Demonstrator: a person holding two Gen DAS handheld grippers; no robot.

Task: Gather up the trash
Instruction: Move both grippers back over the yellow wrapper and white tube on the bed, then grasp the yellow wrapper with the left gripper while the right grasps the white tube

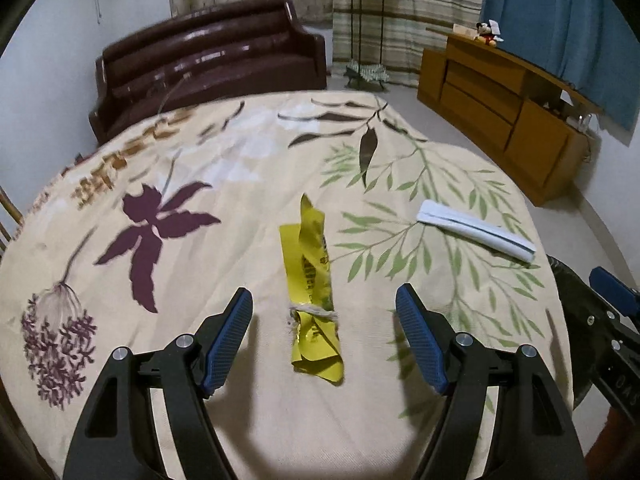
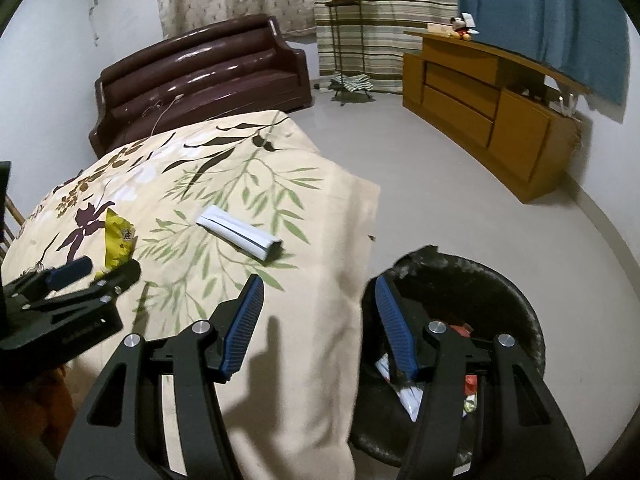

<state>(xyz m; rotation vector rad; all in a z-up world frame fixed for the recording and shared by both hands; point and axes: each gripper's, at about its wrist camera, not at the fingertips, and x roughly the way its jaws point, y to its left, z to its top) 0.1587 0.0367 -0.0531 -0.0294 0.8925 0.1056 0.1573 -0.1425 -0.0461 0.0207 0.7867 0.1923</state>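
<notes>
The yellow wrapper [image 1: 316, 292] lies mid-tablecloth [image 1: 208, 360] between the left gripper [image 1: 324, 300]'s spread, empty fingers, its print illegible. The right gripper [image 2: 320, 292] gapes empty over the cloth's right edge beside the bin [image 2: 516, 300]; folded white paper [image 2: 240, 234] lies farther in.

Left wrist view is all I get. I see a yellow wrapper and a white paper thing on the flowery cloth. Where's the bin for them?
Observer: A black trash bin stands on the floor beside the table's right edge, under the right tool.
Operator: Is anything in the bin?
Observer: Yes, bits of red and white trash lie inside.
Operator: Is the right tool holding something?
Observer: No, it is open and empty, half over the cloth, half over the bin.
</notes>
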